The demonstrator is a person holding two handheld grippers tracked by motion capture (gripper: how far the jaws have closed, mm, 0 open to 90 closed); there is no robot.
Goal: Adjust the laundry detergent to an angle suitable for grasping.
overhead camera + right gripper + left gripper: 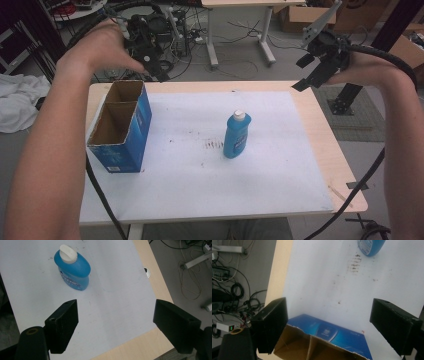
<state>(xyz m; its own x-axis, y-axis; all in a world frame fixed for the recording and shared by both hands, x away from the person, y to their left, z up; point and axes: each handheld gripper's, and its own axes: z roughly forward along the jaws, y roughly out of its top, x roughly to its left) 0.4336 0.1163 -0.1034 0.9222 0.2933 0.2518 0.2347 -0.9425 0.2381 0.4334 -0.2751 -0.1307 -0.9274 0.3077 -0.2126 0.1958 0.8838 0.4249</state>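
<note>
Upright on the white mat [280, 165], the blue bottle [236, 136] stands well right of the open blue box [121, 127], untouched. Both the left gripper [150, 55] and right gripper [312, 70] hover beyond it, jaws apart and empty. Being tall and narrow, it could probably topple if one jaw nudges it first.

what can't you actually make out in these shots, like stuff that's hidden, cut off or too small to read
- Blue bottle: label print too small to read in the high view; in the left gripper view the top edge cuts off all but its base.
- Blue cardboard box: its walls hide the compartment floors in the high view; the bottom edge crops it in the left gripper view.
- Brown marks on the white sheet: too small to identify.
</note>
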